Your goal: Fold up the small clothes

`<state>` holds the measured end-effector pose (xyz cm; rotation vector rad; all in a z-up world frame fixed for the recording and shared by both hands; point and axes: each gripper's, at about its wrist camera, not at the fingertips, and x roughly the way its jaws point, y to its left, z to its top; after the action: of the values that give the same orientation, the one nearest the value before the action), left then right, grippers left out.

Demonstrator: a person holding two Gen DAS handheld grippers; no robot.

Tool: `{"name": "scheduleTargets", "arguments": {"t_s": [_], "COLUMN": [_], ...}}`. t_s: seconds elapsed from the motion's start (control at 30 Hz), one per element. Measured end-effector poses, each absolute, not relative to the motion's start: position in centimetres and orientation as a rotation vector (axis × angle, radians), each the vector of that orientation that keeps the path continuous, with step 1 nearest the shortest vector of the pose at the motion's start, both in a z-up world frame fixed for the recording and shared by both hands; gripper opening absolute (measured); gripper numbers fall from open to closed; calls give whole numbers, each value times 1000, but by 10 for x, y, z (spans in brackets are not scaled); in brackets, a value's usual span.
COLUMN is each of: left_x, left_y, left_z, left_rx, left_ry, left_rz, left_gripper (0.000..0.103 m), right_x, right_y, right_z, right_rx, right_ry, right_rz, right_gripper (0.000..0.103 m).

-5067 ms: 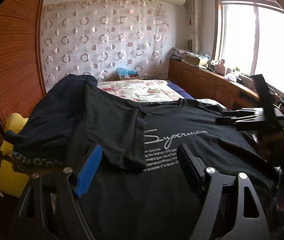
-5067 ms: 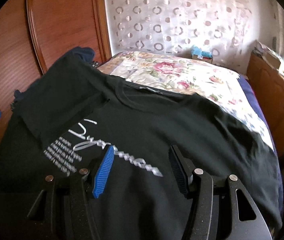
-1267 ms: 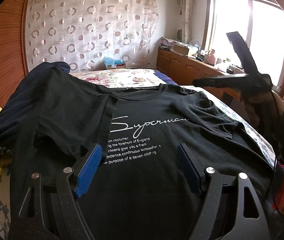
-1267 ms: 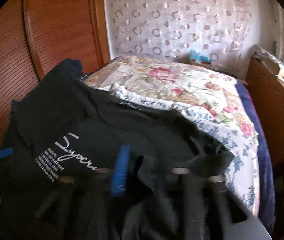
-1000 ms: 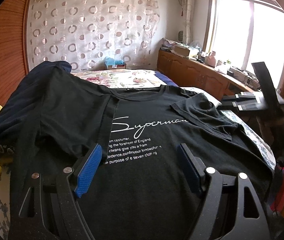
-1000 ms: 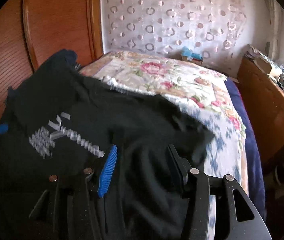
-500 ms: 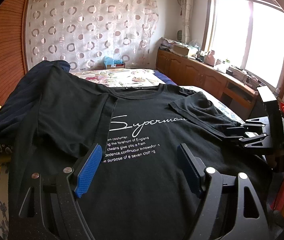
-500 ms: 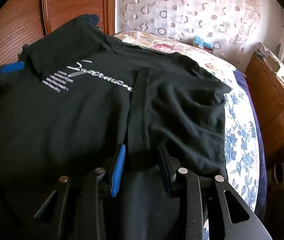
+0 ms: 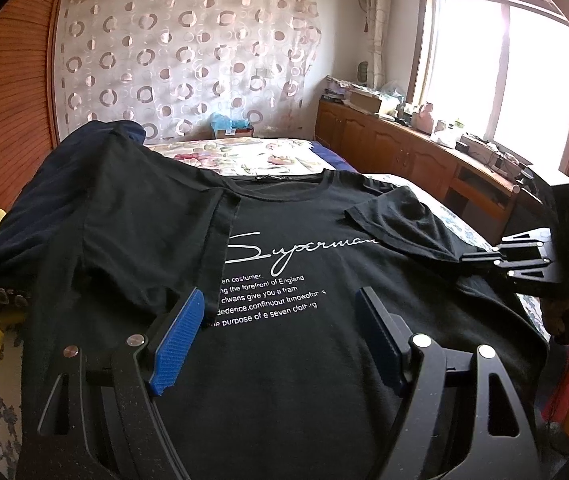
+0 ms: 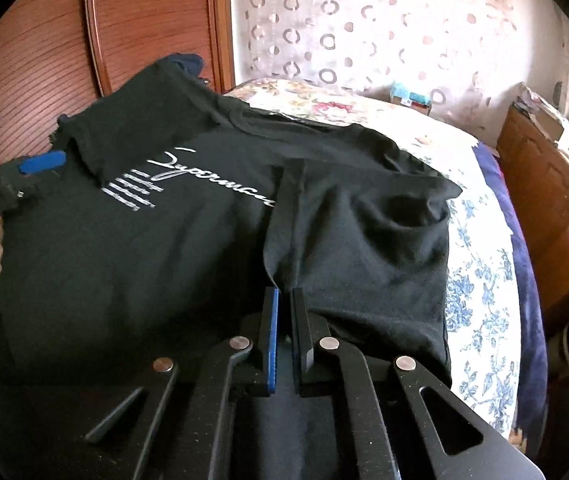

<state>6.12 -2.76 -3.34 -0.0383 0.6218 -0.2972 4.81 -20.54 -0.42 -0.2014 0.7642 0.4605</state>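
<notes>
Black cotton fills my left-wrist view: the T-shirt (image 9: 284,280) lies print-up across the bed (image 9: 244,156), and my left tongs (image 9: 280,340) hover over its lower front, fingers well apart, nothing between them. At three o'clock my right tongs (image 9: 464,258) meet the folded sleeve (image 9: 400,224). From my right wrist, those tongs are clamped on the sleeve's hem at six o'clock, with the left tongs at nine.

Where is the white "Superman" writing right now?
In the left wrist view the "Superman" writing runs across the chest of the black T-shirt spread on the bed, between the two folded-in sleeves, just beyond the open left gripper.
</notes>
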Motion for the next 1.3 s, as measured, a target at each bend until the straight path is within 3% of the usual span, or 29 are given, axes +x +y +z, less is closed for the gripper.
{"name": "scheduleTargets", "arguments": {"t_s": [0.1, 0.2, 0.27, 0.33, 0.53, 0.8, 1.1, 1.17, 1.3], "left_x": [64, 70, 75, 82, 112, 147, 164, 165, 170], "left_y": [-23, -15, -7, 2, 30, 57, 76, 80, 86], "left_z": [-29, -23, -17, -12, -3, -4, -8, -7, -8], "left_rx": [-41, -33, -14, -5, 13, 37, 25, 14, 5], "left_ry": [619, 608, 597, 591, 599, 625, 668, 671, 680], "left_rz": [-299, -279, -260, -248, -214, -160, -120, -120, -117], "left_gripper": [78, 78, 78, 78, 78, 78, 78, 78, 78], "right_x": [45, 46, 50, 57, 94, 176, 242, 250, 258], "right_y": [-203, -205, -211, -219, -251, -289, -281, -274, -269], "right_z": [-6, -6, -3, 3, 12, -13, -22, -19, -8], "right_rx": [-211, -199, -187, -173, -151, -49, 21, 3, -47], "right_ry": [776, 776, 761, 740, 715, 816, 874, 868, 804], "right_rz": [464, 488, 467, 448, 353, 254, 226, 228, 191], "right_gripper": [10, 26, 44, 45, 45, 45, 44, 16, 8]}}
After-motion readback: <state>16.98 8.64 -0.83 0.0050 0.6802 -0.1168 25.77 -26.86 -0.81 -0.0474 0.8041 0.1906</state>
